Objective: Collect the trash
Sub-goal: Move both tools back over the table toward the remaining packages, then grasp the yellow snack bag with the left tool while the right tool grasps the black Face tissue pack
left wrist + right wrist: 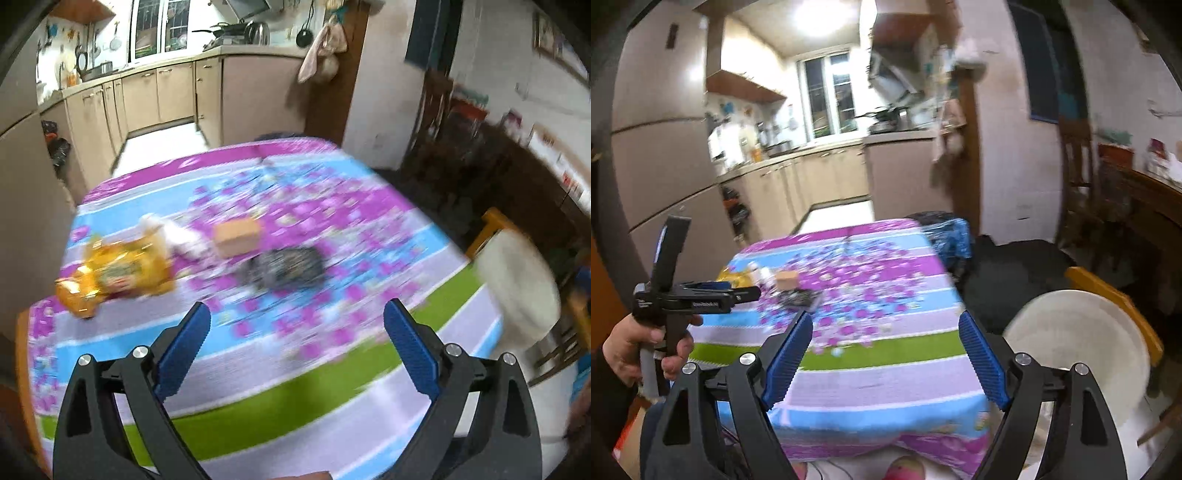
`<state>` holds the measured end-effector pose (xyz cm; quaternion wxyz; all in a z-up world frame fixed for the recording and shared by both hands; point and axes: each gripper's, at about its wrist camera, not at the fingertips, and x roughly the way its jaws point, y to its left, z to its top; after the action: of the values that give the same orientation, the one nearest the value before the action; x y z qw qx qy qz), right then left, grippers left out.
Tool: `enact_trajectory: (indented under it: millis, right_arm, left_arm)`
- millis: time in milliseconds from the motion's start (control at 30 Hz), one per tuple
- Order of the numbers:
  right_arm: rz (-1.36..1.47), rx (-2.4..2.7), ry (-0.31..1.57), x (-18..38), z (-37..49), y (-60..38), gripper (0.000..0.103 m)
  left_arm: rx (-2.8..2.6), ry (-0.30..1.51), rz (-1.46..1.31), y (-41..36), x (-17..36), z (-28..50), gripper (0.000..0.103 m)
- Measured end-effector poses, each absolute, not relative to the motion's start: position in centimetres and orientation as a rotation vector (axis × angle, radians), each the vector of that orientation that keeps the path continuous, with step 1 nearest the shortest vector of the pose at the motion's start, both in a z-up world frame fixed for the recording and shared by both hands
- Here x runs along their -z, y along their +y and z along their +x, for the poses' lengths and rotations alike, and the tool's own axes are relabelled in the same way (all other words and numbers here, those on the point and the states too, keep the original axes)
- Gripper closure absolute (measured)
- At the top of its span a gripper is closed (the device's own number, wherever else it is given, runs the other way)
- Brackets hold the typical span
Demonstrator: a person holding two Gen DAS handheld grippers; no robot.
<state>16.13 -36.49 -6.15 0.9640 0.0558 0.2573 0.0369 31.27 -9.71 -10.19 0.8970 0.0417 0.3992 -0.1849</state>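
The left gripper [297, 326] is hanging over the near part of the table [332, 391], its blue pads spread wide with nothing between them. Beyond it, four pieces of trash are lying close together on the flowered cloth: a yellow snack bag [118, 271] at the left, a white crumpled scrap [177, 232] just behind it, a small cardboard box [238, 236], and a dark wrapper [284, 269] in front of the box (all blurred, so whether they are touching is hard to tell). The right gripper [886, 336] is sitting further back from the table, its jaws also standing wide and empty. A white bin [1082, 354] is standing beside the table at the right. A hand [639, 347] is holding the left gripper's handle.
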Motion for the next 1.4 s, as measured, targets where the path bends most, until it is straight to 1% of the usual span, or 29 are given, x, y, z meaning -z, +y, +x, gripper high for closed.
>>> enact_trajectory:
  millis: [133, 300, 567, 733, 800, 900, 933, 1000, 1100, 1167, 1300, 1400]
  right_arm:
    - [0.088, -0.136, 0.547, 6.9, 16.9, -33.3, 0.022]
    - [0.078, -0.172, 0.583, 8.2, 17.7, -31.8, 0.022]
    - [0.1, -0.188, 0.611, 9.4, 19.2, -31.6, 0.022]
    - [0.116, -0.186, 0.641, 10.2, 20.4, -31.2, 0.022]
    - [0.119, -0.181, 0.649, 10.5, 20.8, -31.1, 0.022]
    - [0.125, -0.175, 0.66, 10.9, 21.3, -31.1, 0.022]
    - [0.129, -0.176, 0.663, 11.0, 21.6, -31.1, 0.022]
    - [0.129, -0.179, 0.666, 11.0, 22.0, -30.9, 0.022]
    - [0.12, -0.192, 0.666, 11.1, 22.5, -30.4, 0.022]
    - [0.115, -0.2, 0.666, 11.1, 22.7, -30.1, 0.022]
    - [0.128, -0.218, 0.669, 11.4, 23.0, -29.8, 0.022]
    - [0.119, -0.233, 0.668, 11.4, 22.7, -29.5, 0.022]
  left_arm:
    - [0.339, 0.808, 0.215, -5.3, 11.7, 31.4, 0.012]
    - [0.298, 0.73, 0.294, 0.4, 10.9, 33.3, 0.012]
    - [0.417, 0.743, 0.576, 2.1, 11.0, 37.9, 0.012]
    - [0.526, 0.79, 0.663, 1.5, 11.5, 40.3, 0.012]
    - [0.555, 0.806, 0.685, 1.1, 11.9, 40.7, 0.017]
    - [0.589, 0.836, 0.726, 0.6, 12.9, 41.4, 0.021]
    - [0.591, 0.846, 0.739, 0.5, 13.4, 41.6, 0.025]
    - [0.59, 0.874, 0.742, 0.6, 14.2, 42.3, 0.04]
    - [0.589, 0.887, 0.722, 0.8, 14.6, 42.3, 0.054]
    - [0.591, 0.882, 0.709, 0.9, 14.6, 42.0, 0.058]
    - [0.561, 0.913, 0.636, 0.5, 14.6, 41.6, 0.071]
    - [0.532, 0.941, 0.499, 1.1, 13.6, 41.0, 0.073]
